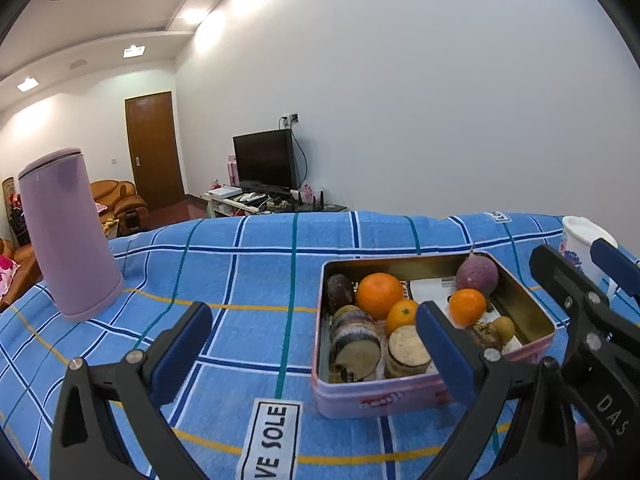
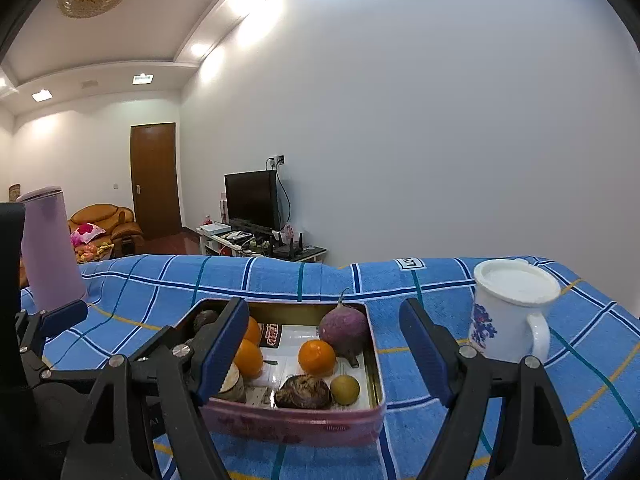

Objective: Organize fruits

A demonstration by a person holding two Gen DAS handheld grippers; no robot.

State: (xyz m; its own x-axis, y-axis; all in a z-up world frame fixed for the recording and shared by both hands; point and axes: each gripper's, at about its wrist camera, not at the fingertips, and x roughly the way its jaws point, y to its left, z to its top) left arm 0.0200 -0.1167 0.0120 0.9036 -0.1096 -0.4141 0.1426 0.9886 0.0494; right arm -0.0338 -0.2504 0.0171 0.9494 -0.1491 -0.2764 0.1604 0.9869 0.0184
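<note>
A pink tin [image 1: 400, 400] [image 2: 296, 424] sits on the blue checked cloth. It holds three oranges [image 1: 379, 295] [image 2: 317, 357], a purple radish [image 1: 477, 274] [image 2: 345, 330], cut round slices [image 1: 356, 344], a dark lumpy piece [image 2: 303, 392] and a small yellowish fruit [image 2: 345, 389]. My left gripper [image 1: 314, 354] is open and empty, hovering near the tin's front left side. My right gripper [image 2: 324, 352] is open too, above the tin's near edge, with nothing pressed between its pads. Each gripper shows at the edge of the other's view.
A tall lilac flask [image 1: 68, 232] [image 2: 50, 248] stands at the left on the cloth [image 1: 248, 280]. A white lidded mug [image 2: 508, 312] with a blue pattern stands right of the tin. Behind the table are a TV, a door and an armchair.
</note>
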